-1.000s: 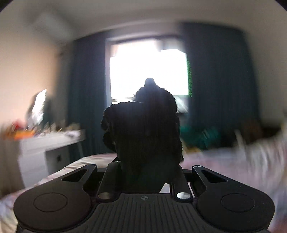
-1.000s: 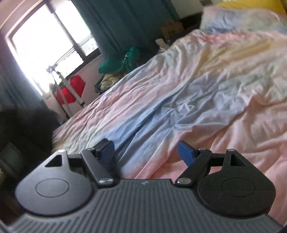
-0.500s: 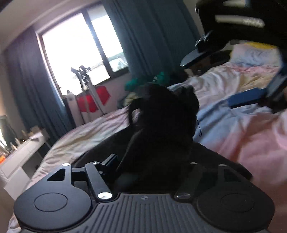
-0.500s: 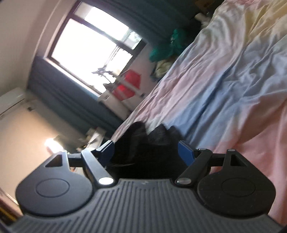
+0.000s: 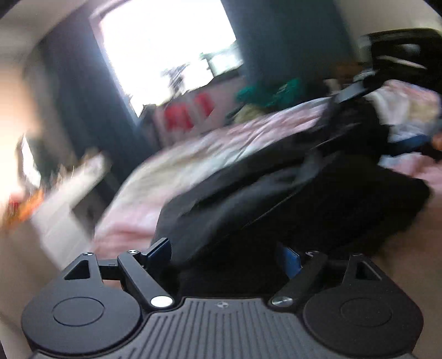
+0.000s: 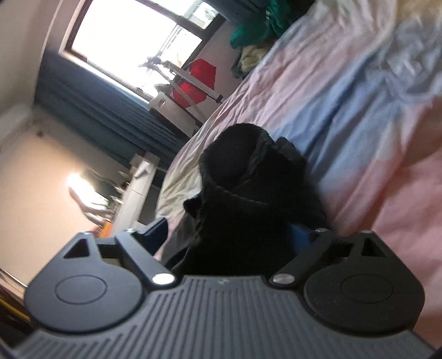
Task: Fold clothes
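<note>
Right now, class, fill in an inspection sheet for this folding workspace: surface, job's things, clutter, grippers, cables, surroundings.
Surface: bed under a crumpled pastel sheet.
Job's things: black garment bunched on the bed; spread out in the blurred left view.
Clutter: green clothes heaped past the bed's far end.
Grippers: left gripper open around the cloth; right gripper open, garment between its fingers.
Cables: nothing seen.
Surroundings: bright window, dark curtains, red item by the window.

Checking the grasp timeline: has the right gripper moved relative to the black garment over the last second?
Yes. The right gripper has closed in on the black garment, which now sits between its fingers on the bedsheet; before, only bedsheet lay ahead.
</note>
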Action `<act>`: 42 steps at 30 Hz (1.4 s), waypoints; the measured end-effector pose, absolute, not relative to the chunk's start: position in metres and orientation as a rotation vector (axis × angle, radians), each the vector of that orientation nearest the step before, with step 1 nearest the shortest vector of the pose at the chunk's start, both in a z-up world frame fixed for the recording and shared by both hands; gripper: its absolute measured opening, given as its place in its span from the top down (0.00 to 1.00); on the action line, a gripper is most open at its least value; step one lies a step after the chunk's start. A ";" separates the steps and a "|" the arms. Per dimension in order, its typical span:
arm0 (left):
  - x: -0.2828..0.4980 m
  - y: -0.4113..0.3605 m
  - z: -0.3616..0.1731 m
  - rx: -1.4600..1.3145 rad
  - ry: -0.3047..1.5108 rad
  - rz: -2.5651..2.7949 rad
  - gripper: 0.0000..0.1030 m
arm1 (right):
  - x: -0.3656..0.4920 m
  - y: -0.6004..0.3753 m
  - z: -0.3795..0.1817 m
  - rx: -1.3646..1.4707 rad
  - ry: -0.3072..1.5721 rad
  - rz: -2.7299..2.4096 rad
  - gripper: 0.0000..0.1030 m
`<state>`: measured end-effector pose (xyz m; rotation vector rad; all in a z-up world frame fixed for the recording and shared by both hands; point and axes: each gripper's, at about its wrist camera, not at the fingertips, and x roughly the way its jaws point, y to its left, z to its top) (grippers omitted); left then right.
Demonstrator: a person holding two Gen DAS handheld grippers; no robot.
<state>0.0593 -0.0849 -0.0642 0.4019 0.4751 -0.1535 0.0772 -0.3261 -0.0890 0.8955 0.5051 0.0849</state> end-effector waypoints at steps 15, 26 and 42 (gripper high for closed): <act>0.076 -0.079 -0.059 0.284 0.455 -0.116 0.18 | 0.123 -0.318 -0.104 0.744 0.513 -0.078 0.44; 0.061 -0.060 -0.043 0.158 0.368 -0.163 0.18 | 0.078 -0.324 -0.049 0.642 0.249 -0.089 0.71; 0.058 -0.050 -0.052 0.158 0.477 -0.151 0.16 | 0.068 -0.354 -0.094 0.799 0.476 -0.138 0.36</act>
